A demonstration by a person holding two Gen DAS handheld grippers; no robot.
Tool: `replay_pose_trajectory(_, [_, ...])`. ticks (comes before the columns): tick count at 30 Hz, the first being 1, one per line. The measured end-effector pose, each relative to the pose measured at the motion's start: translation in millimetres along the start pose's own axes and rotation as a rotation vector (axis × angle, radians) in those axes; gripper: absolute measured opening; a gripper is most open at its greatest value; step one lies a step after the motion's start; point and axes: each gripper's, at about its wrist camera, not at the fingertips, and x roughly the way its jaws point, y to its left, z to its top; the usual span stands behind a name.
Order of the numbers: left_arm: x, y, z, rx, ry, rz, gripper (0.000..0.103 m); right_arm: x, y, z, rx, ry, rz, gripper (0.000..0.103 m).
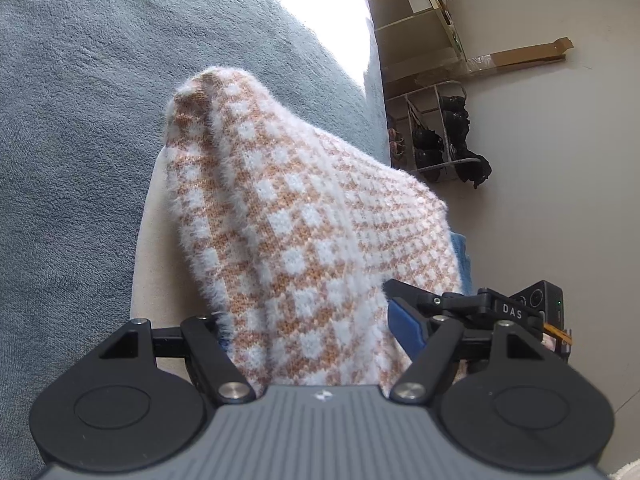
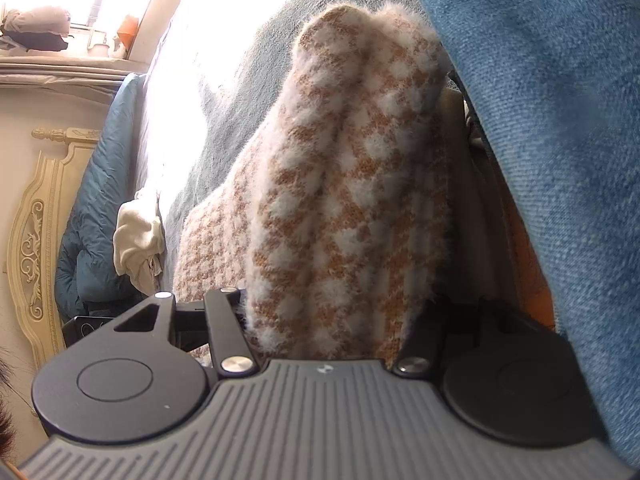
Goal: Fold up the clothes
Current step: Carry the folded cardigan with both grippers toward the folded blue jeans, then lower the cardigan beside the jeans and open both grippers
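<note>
1. Bed (image 1: 60,160), covered in a grey-blue fleece, fills the left of the left wrist view; it carries the work, and its far edge is lost in window glare.
2. One cream garment (image 1: 148,264) lies flat on the bed near its right edge, partly under the sweater.
3. One sweater (image 1: 288,240), fluffy, checked orange and white, rises bunched from the left gripper (image 1: 316,344) toward the middle of the bed. A bundle of the knit sits between the jaws, which stand moderately wide and appear closed on it.
4. At the right of that view, past the bed's edge, one shoe rack (image 1: 440,132) stands on the floor, and one long carton (image 1: 520,56) lies behind it.
5. In the right wrist view, one headboard (image 2: 40,216) shows far left, with one blue quilt (image 2: 92,208) against it and one pale cloth heap (image 2: 138,240) at the bed's edge.
6. The right gripper (image 2: 328,332) likewise has a thick roll of the sweater (image 2: 344,184) between its jaws, about half open and seemingly clamped on it.
7. Denim (image 2: 552,120), one piece, crowds the right side; whether worn or loose cannot be told.
8. Judged progress: early to middle. The sweater is gathered and lifted by both grippers, no flat fold shows, and laying, creasing and stacking remain.
</note>
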Motion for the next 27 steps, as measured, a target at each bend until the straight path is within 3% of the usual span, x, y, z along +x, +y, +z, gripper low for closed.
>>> replay_pose_trajectory(4, [2, 3, -3, -0.015, 0.008, -0.016, 0.073, -1, 1, 5, 0.000, 0.023, 0.004, 0.055])
replay_pose_trajectory(13, [5, -4, -2, 0.092, 0.003, 0.069, 0.075, 1, 7, -10, -0.071, -0.019, -0.047, 0.067])
replay_pose_trajectory(22, [-50, -3, -5, 0.144, -0.092, 0.133, 0.076, -27, 30, -38, -0.230, -0.079, -0.201, 0.071])
replay_pose_trajectory(27, [-92, -29, -17, 0.274, -0.162, 0.262, 0.075, -61, 43, -68, -0.335, -0.120, -0.311, 0.070])
